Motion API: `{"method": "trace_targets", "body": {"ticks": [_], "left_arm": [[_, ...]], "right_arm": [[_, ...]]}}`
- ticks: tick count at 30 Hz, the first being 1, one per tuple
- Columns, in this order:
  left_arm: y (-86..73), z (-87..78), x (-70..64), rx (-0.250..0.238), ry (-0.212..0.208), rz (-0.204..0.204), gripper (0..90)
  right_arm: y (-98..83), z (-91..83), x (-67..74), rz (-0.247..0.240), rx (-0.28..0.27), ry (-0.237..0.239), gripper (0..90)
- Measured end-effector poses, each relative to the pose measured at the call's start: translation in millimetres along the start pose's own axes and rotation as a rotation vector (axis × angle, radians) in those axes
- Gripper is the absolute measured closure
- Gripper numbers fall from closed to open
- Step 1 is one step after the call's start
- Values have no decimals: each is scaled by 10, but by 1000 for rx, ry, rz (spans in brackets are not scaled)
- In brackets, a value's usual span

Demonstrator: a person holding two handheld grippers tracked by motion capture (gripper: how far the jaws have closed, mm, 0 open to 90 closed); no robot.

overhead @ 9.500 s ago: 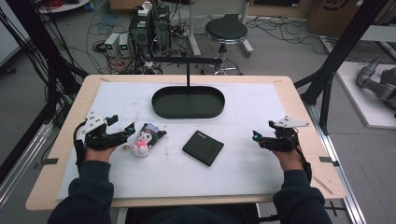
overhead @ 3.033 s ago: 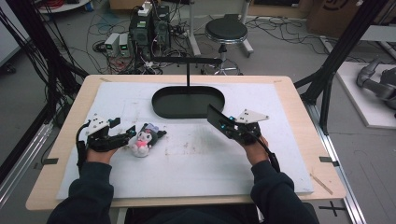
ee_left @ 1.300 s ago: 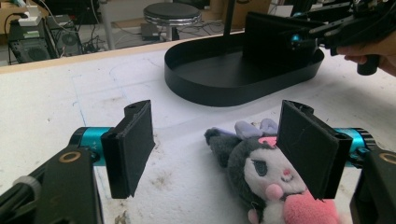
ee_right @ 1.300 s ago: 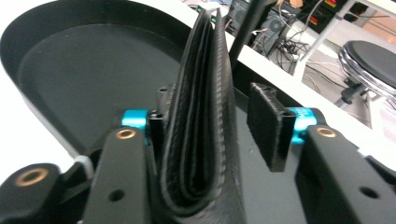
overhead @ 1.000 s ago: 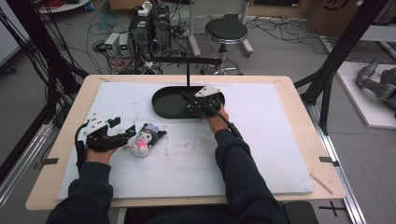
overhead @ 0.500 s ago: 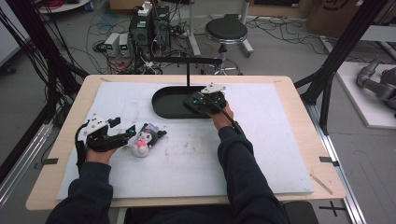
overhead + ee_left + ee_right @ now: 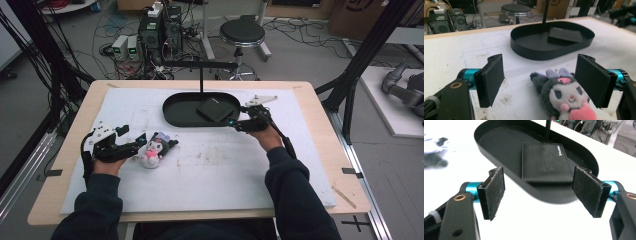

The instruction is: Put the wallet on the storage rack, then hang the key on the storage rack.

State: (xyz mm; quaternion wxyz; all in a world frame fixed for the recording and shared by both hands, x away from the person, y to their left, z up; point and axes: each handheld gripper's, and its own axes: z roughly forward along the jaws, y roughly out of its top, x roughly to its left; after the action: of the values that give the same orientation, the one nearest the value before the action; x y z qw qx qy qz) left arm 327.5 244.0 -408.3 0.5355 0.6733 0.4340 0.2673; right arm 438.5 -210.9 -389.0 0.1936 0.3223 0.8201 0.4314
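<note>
A flat black box (image 7: 216, 108) lies in the right half of the black oval tray (image 7: 170, 116). My right gripper (image 7: 234, 123) hangs just off the tray's near right rim. Its jaws have just been opening and stand open with nothing between them; past them lies the box (image 7: 545, 161) in the tray (image 7: 541, 196). At the left, a dark plush toy (image 7: 154, 150) with a pink heart lies on the white mat. My left gripper (image 7: 135, 142) straddles the toy (image 7: 564, 93). Its jaws have just been opening and stand wide, the toy's head close to the right pad.
A black post with a crossbar (image 7: 201, 75) rises behind the tray. The white mat (image 7: 220, 170) covers most of the wooden table. A stool (image 7: 242, 34), boxes of electronics and cables stand on the floor beyond the far edge.
My right gripper has pulled back from over the tray toward the near right, leaving the black box in the tray. The left hand has stayed by the plush toy.
</note>
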Motion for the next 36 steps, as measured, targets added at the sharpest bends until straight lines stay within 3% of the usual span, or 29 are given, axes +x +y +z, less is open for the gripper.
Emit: {"method": "trace_targets", "body": {"ticks": [2,3,5,13,23,30,36], "left_arm": [[10,-7,-2,-11,5,-5,222],[10,-4,-2,-12,0,-6,210],[7,0,-1,-9,0,-6,210],[5,2,-3,-5,-13,-7,215],[7,12,3,-1,-1,0,222],[7,10,-15,6,1,8,226],[1,21,-16,14,-8,6,226]], "right_arm": [[-60,-69,-13,-3,1,-12,274],[-178,-201,-52,26,-13,-27,273],[-291,-332,-88,33,-37,-54,266],[-607,-685,-81,-3,-36,-126,245],[-660,-694,-33,-20,-15,-141,229],[-672,-793,-77,14,-53,-156,229],[-687,-844,-96,15,-61,-180,230]]}}
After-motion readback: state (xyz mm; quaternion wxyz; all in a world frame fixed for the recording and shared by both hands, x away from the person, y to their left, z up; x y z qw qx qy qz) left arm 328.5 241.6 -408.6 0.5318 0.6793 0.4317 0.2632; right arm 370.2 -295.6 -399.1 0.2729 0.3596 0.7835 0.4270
